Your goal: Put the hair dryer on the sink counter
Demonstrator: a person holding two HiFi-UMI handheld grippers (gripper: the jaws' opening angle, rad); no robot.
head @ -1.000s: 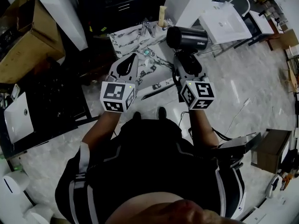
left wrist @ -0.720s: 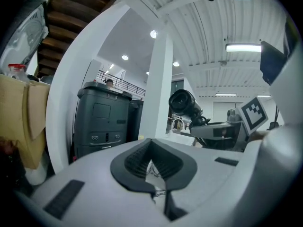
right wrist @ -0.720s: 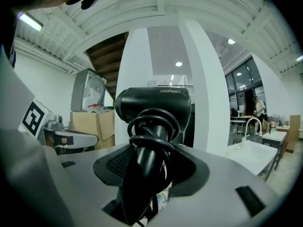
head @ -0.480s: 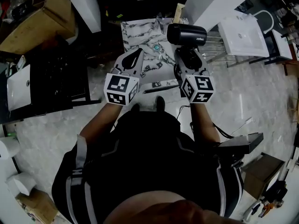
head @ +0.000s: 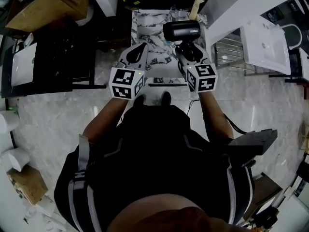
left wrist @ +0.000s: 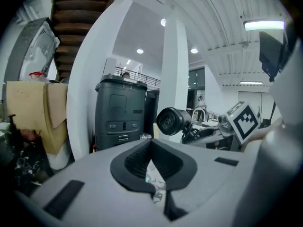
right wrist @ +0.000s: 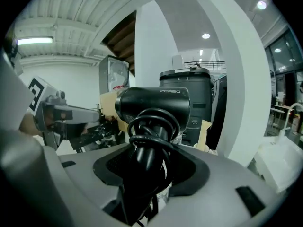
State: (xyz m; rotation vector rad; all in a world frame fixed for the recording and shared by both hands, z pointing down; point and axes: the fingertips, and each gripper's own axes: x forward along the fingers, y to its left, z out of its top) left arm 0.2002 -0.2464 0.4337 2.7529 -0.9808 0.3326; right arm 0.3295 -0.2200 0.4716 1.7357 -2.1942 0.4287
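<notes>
A black hair dryer [head: 182, 31] with its cord coiled round the handle hangs over the marble-patterned sink counter [head: 150, 23]. My right gripper [head: 189, 50] is shut on the handle, barrel pointing left. In the right gripper view the dryer [right wrist: 154, 105] stands upright between the jaws of the right gripper [right wrist: 149, 169]. My left gripper [head: 140, 50] hovers beside it over the counter's front, shut with nothing in it. From the left gripper view the left gripper [left wrist: 154, 183] shows its pads meeting, and the dryer [left wrist: 173, 121] is seen to the right.
A beige bottle [head: 194, 7] stands at the counter's back right. A white pillar [head: 241, 6] and a white basin [head: 265, 37] lie to the right. A black rack [head: 53, 57] and a cardboard box [head: 46, 6] are at the left. A dark bin [left wrist: 120, 112] stands behind.
The person has turned to face the counter, which now lies straight ahead. Both grippers have come over its front edge, the dryer still held in the right one.
</notes>
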